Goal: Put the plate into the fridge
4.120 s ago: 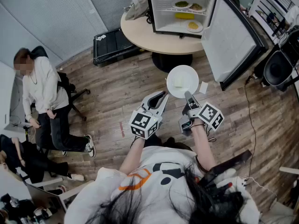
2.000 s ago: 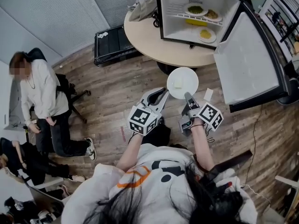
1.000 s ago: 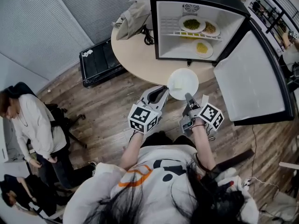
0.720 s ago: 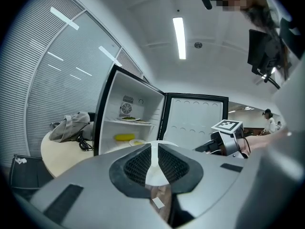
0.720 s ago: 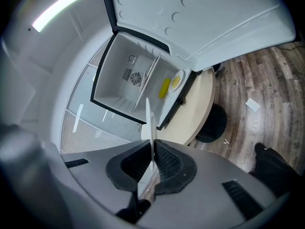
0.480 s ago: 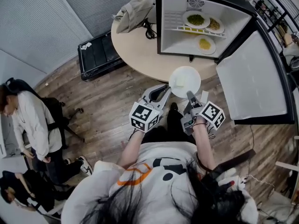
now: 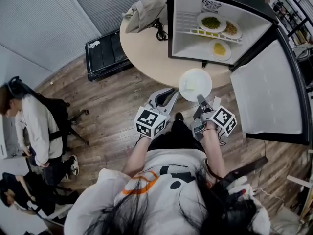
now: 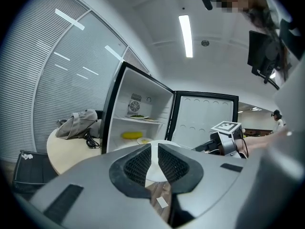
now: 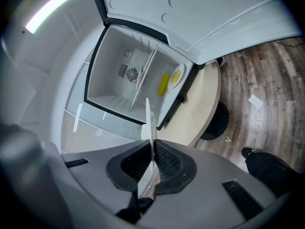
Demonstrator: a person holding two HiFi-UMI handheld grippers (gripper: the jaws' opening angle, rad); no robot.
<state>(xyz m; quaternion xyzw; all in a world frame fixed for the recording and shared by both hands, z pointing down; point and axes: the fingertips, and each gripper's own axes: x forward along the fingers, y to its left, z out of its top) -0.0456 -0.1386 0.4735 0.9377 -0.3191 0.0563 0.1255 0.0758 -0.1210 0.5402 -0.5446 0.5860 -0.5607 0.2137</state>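
My right gripper (image 7: pixel 201 100) is shut on the near rim of a white plate (image 7: pixel 195 84), which hangs at the round table's (image 7: pixel 146 45) near edge, in front of the open fridge (image 7: pixel 215 28). In the right gripper view the plate (image 9: pixel 148 118) stands edge-on between the pads of that gripper (image 9: pixel 153 149), pointing at the fridge (image 9: pixel 128 75). My left gripper (image 7: pixel 166 97) hovers just left of the plate, shut with nothing in it; its view shows the gripper (image 8: pixel 155 147) with the plate (image 8: pixel 155 171) beyond.
The fridge door (image 7: pixel 266 99) swings out to the right. Two food plates (image 7: pixel 211 22) sit on the fridge shelf and one (image 7: pixel 220 48) below. A grey bag (image 7: pixel 146 4) lies on the table, a black case (image 7: pixel 105 53) on the floor, and a person (image 7: pixel 29 126) stands far left.
Both grippers and the plate have come nearer to the table and fridge; the plate, earlier over bare floor, now reaches the table's edge. The grip on it is unchanged.
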